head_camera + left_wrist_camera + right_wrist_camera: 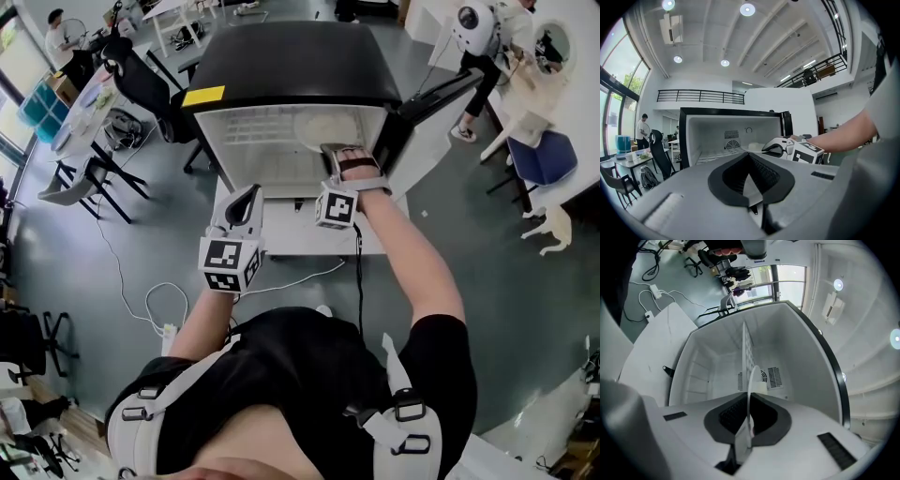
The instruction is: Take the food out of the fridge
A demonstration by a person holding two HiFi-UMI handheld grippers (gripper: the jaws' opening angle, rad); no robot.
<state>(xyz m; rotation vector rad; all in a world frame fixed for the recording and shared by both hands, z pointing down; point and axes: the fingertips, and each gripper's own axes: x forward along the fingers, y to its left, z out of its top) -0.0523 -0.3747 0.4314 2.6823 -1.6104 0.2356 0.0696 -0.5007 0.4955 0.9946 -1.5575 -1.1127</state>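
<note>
The right claw is pinched tight on the near rim of a white plate, reaching just inside the open fridge. The plate sits on the wire shelf toward the fridge's right wall, with something pale on it that I can't make out clearly. The left claw hangs outside the fridge mouth, closed on nothing. From here I'd worry about that thin rim grip: with only one edge held, the plate could droop and tip its food onto the shelf, or slip free if it is drawn out fast. It might also catch the fridge's front lip. A yellow label sits on the fridge's top corner, but no writing on it is legible. The claws' cubes carry only black-and-white square markers.
</note>
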